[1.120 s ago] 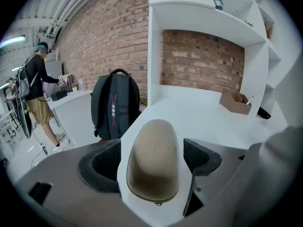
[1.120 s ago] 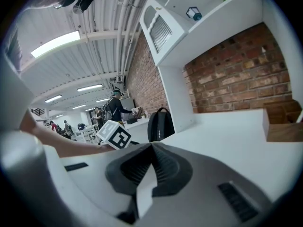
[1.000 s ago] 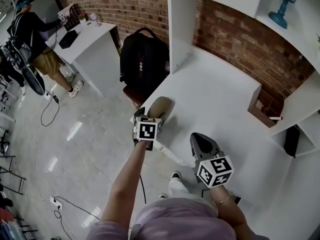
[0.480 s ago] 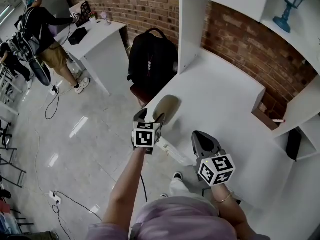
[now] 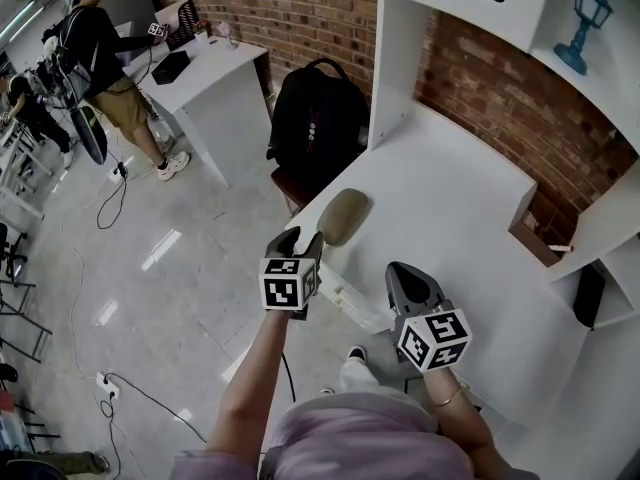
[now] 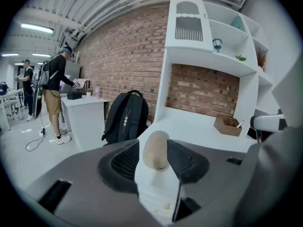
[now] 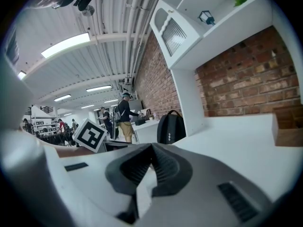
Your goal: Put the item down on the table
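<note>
The beige, oval, soft-looking case (image 5: 343, 216) lies flat on the white table (image 5: 470, 208), close to the near-left edge, with nothing touching it. The left gripper (image 5: 300, 240) hangs just off that edge, over the pale tiled floor (image 5: 180, 268), pointing towards the case. Its jaws have just been closing and now stand partly apart with nothing between the pads. In the left gripper view the case shows through the gap, but it sits further out on the table, clear of both pads.

The right gripper (image 5: 405, 276) is over the near edge of the table, to the right of the left one and apart from the case. Its jaws are pressed together at the tips and hold nothing (the right gripper view shows the ribbed pads meeting).

A black backpack (image 5: 318, 113) stands against the far-left side of the table, beside a white upright panel (image 5: 395, 68). A small brown open box (image 5: 535, 243) sits at the table's far-right corner, against the red brick wall (image 5: 490, 98). A blue lantern (image 5: 583, 23) stands on a white shelf above. Across the room, a person in a dark top (image 5: 100, 43) stands at another white desk (image 5: 215, 78).
</note>
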Tool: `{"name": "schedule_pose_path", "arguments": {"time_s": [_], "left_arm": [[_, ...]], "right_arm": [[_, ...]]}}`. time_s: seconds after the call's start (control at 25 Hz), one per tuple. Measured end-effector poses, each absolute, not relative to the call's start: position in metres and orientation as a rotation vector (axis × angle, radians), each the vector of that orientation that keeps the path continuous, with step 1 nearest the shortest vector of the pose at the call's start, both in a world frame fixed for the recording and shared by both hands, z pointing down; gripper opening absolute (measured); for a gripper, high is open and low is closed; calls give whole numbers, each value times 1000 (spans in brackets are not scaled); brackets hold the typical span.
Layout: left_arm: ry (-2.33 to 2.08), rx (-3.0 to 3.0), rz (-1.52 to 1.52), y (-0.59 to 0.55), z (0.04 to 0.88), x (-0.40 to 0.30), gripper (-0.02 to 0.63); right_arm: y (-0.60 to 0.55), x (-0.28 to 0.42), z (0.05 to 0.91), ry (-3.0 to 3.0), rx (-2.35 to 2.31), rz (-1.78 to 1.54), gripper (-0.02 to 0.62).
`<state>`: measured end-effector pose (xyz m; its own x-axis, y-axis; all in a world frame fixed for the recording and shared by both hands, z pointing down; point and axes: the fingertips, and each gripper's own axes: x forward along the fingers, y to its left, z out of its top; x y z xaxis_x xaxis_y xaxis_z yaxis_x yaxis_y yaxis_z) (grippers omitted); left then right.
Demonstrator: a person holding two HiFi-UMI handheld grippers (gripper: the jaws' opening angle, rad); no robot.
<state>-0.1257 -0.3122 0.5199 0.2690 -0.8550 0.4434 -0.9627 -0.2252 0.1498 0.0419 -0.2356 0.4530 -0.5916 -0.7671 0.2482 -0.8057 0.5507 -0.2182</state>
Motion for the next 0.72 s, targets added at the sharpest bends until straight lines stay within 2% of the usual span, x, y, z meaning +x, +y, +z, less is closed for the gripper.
{"name": "schedule_pose_path", "arguments": {"time_s": [0.72], "left_arm": [[-1756,2073,283,-250,512,-164,50]], "right_arm": [[-219,19,454,-2674,1279,464,2]]}}
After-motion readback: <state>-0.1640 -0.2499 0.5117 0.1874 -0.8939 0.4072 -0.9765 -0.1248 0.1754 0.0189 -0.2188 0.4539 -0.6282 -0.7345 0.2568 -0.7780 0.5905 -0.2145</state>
